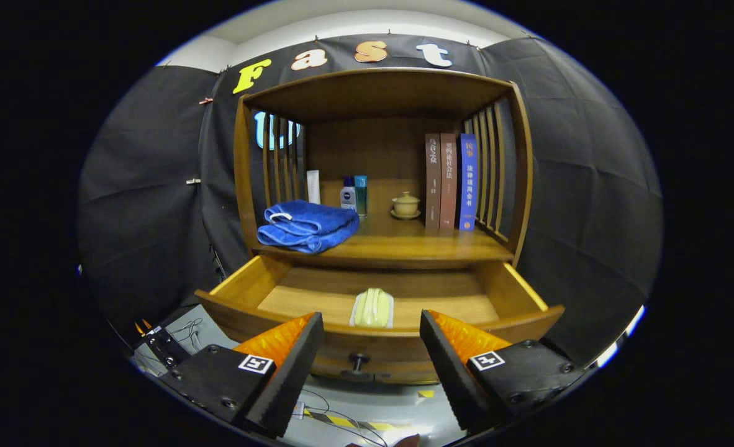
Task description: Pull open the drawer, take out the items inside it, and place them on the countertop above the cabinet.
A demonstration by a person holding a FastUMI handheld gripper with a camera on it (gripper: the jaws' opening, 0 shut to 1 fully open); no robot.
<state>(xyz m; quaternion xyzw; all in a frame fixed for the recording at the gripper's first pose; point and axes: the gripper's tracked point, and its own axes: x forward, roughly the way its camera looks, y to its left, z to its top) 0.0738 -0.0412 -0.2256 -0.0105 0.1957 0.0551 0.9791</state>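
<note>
While the drawer (pixel 379 310) stands pulled open, the gripper (pixel 372 347) hangs before its knob (pixel 359 360), fingers spread wide and empty. Inside lies a pale packet (pixel 373 308), perhaps tissues; dropping straight over it should grip cleanly.

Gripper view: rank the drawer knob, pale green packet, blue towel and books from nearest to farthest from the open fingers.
1. Drawer knob, between the fingers.
2. Pale green packet, inside the drawer.
3. Blue towel, countertop front left.
4. Books, upright at the back right.
</note>
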